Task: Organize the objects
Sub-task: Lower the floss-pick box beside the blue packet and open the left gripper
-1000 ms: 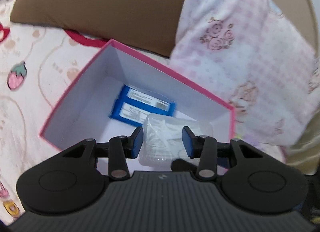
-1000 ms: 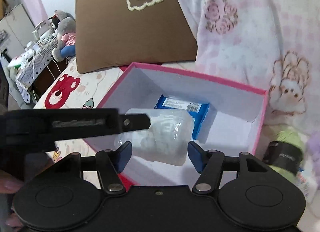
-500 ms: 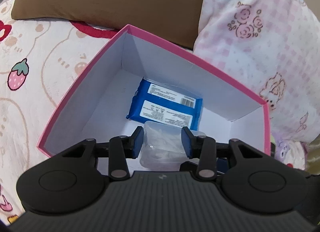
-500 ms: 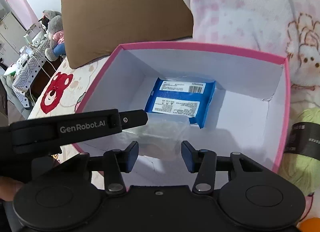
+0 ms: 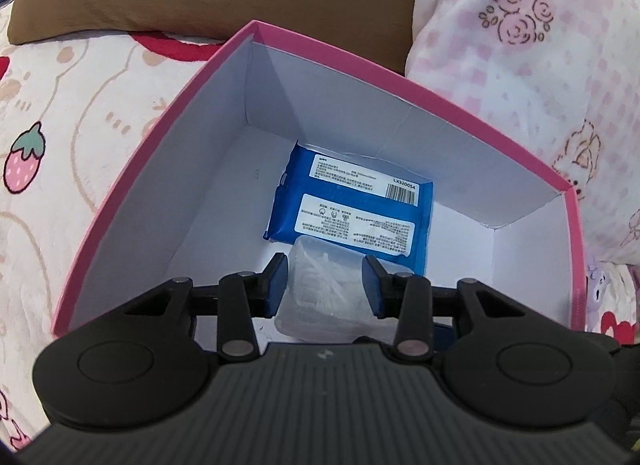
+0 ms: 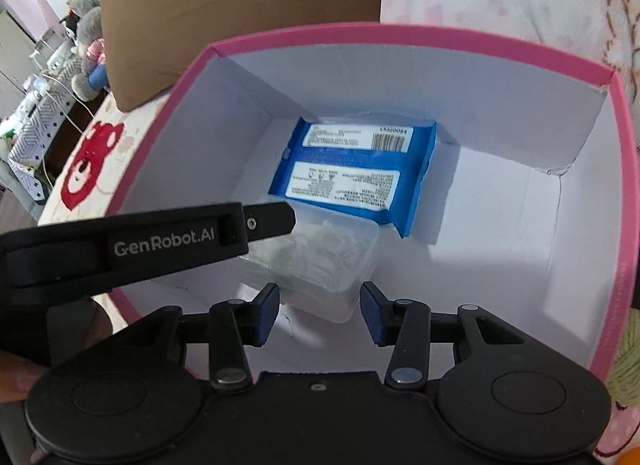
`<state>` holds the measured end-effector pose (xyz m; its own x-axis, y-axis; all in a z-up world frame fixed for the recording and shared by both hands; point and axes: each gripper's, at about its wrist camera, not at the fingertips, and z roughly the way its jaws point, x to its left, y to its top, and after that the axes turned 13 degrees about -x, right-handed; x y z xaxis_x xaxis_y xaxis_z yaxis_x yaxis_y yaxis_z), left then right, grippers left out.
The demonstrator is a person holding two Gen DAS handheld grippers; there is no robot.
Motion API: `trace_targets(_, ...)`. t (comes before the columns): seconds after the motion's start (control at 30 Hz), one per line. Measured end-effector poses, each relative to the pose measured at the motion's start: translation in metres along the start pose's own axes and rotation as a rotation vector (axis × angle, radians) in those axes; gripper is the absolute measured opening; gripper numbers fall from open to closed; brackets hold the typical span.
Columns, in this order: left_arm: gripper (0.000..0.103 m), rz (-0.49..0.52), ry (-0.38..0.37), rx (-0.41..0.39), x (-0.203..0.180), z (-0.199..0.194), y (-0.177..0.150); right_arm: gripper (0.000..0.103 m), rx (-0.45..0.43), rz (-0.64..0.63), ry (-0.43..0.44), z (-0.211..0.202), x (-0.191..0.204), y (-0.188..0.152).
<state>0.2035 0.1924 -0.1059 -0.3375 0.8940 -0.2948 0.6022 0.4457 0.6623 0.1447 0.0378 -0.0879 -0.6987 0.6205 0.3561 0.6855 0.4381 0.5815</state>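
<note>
Over on the left, just bed sheet (image 5: 80, 125) with a strawberry print, soft ground under everything. Then the pink box (image 5: 132, 169), open-topped, white inside, parked against the pillows so as not to slide.

Down inside it, the left tool (image 5: 325, 289): pads pressed onto the two sides of the clear case (image 5: 320, 305), pinching it across its narrow width. Looks like a placing grip, low in the box with the case at or just off the floor; hard to tell which. Lined up close in front of the blue pack (image 5: 352, 201), probably to keep the contents in a tidy row and leave the right half of the floor free. Pack itself flat, label up, tucked near the far wall.

Further right, the right tool (image 6: 320, 313): spread wide, gripping nothing, tips just short of the case's near end. Seemingly on standby, ready to steady or nudge the case after release.

Far right, outside the box wall, a bit of green yarn (image 6: 628, 345), likely waiting its turn.

Next call, by the look of it: ease the left pads apart and lift straight up, avoiding a drag on the case.
</note>
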Motion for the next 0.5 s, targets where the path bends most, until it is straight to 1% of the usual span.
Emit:
trace_targets(0.1,0.038,0.006,0.006,0.015,-0.001,0.007,-0.002,0.05,0.023,0.006,-0.02,0.007,0.0,-0.001)
trace_targets(0.23,0.038,0.002,0.023,0.018,0.001,0.011,-0.003,0.049,0.023,0.003,-0.037,0.008,0.002,-0.001)
trace_targets(0.37,0.031,0.006,0.025,-0.004,0.002,0.009,-0.003,0.049,-0.003,-0.033,-0.073,0.007,0.009,0.001)
trace_targets(0.5,0.029,0.017,0.019,-0.004,0.001,0.01,-0.004,0.048,0.035,-0.03,-0.09,0.016,0.007,-0.002)
